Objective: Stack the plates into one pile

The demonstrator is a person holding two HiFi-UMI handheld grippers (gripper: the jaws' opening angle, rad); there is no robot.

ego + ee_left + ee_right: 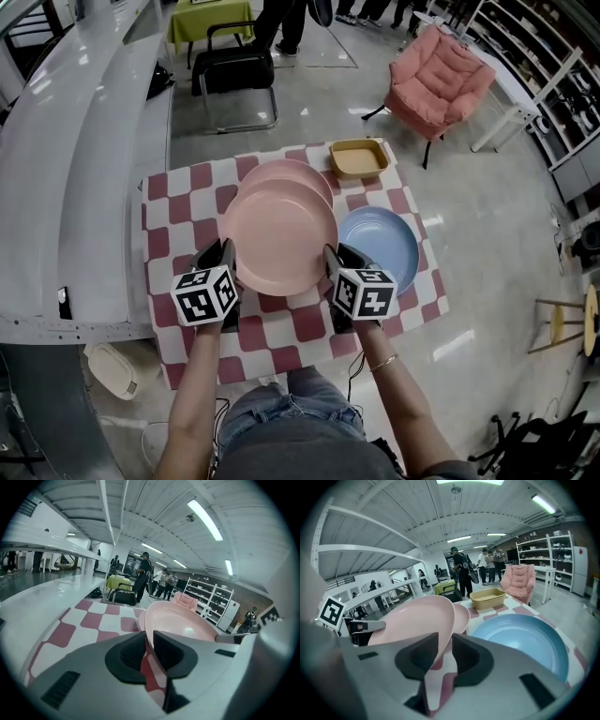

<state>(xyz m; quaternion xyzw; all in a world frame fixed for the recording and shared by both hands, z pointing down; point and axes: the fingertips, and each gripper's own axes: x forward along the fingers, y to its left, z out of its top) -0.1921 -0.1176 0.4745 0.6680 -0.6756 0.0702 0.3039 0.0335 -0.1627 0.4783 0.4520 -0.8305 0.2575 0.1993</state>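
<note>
Grip first: we see the left gripper (223, 255) pinched on the left rim of the near pink plate (281, 234) and the right gripper (334, 259) pinched on its right rim; both gripper views show pads on the rim, so neither is empty; the plate hangs between the two, straight ahead of us, apparently lifted off the checked cloth (281, 328), height not readable; round plate, so no long axis, but the line between the grips runs left to right across it; next out, the blue plate (386, 239) lies on the cloth just to the right of the right gripper, well apart from the left one, so the right hand is nearer to it; beyond, a second pink plate (292, 171) lies on the cloth, its near part covered by the held one in the head view; we judge the coming move turns on this: forward and down onto that plate, or sideways right to the blue; farthest, a tan tray (357, 157) at the cloth's far edge; head view gives the overlap but not the pinch; right gripper view shows the blue plate and tray; left gripper view shows neither.
</note>
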